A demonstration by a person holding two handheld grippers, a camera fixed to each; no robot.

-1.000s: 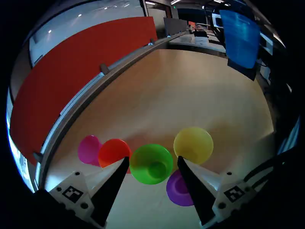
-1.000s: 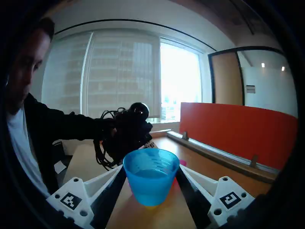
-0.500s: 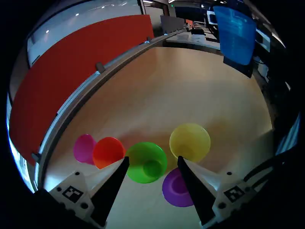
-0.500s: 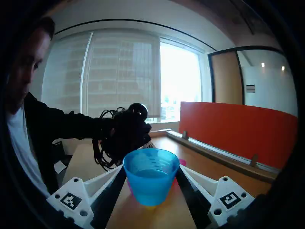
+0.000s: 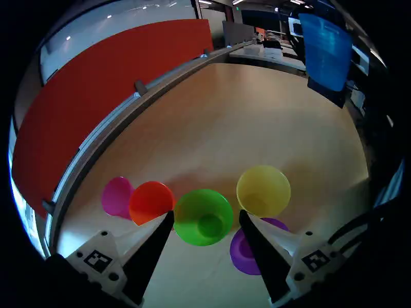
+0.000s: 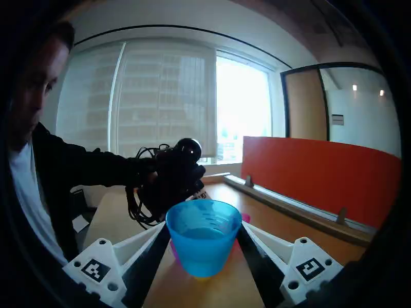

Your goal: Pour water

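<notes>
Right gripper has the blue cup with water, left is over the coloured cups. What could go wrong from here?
1. The green cup stands tight among the orange cup, yellow cup and purple cup; lowering the open left gripper around it may knock a neighbour.
2. The blue cup, clamped in the right gripper, holds water and looks well above the table; pouring from that height could splash or land in the wrong cup.

Wooden table (image 5: 231,118), five coloured cups (image 5: 203,224)

Daylight blows out the window (image 6: 241,108), leaving the person (image 6: 36,174) left of it dim. Edges bend strongly; soft shadows lie beside the cups (image 5: 203,223).
</notes>
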